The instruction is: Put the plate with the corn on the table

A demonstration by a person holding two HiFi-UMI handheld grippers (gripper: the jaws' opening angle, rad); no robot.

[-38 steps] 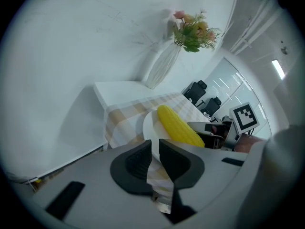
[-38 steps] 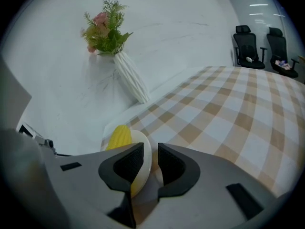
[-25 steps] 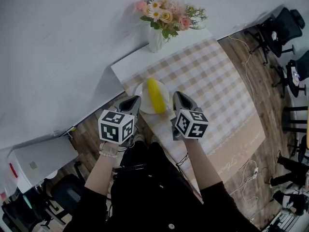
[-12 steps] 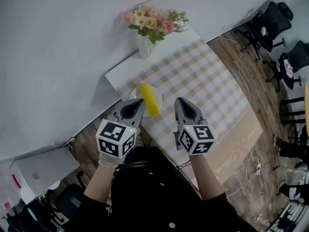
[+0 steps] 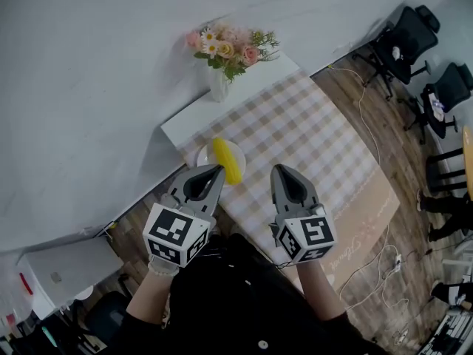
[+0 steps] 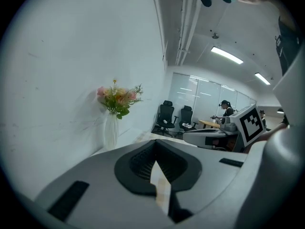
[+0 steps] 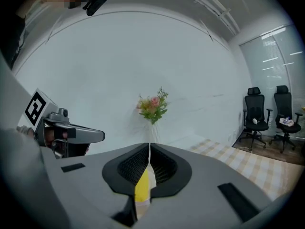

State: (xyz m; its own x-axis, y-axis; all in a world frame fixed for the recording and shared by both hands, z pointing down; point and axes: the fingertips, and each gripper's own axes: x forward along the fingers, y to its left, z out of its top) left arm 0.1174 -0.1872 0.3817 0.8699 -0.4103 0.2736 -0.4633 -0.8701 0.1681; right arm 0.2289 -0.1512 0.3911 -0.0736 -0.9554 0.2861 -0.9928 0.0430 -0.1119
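Observation:
A white plate (image 5: 205, 154) carrying a yellow corn cob (image 5: 226, 160) rests on the checked tablecloth (image 5: 303, 128) near the table's left front corner. My left gripper (image 5: 214, 171) is held just short of the plate, jaws together with nothing between them. My right gripper (image 5: 285, 171) hovers to the plate's right, also shut and holding nothing. In the right gripper view, a sliver of the corn (image 7: 142, 189) shows through the slit of the right gripper (image 7: 148, 162). The left gripper view shows the left gripper (image 6: 156, 165) with only a pale strip in its slit.
A white vase of pink and yellow flowers (image 5: 222, 50) stands at the table's back left corner by the wall. Black office chairs (image 5: 414, 43) and cables on the wooden floor lie to the right. A white cabinet (image 5: 66, 257) sits at the lower left.
Both grippers have drawn back from the plate's sides toward the person. The plate with the corn stays on the table.

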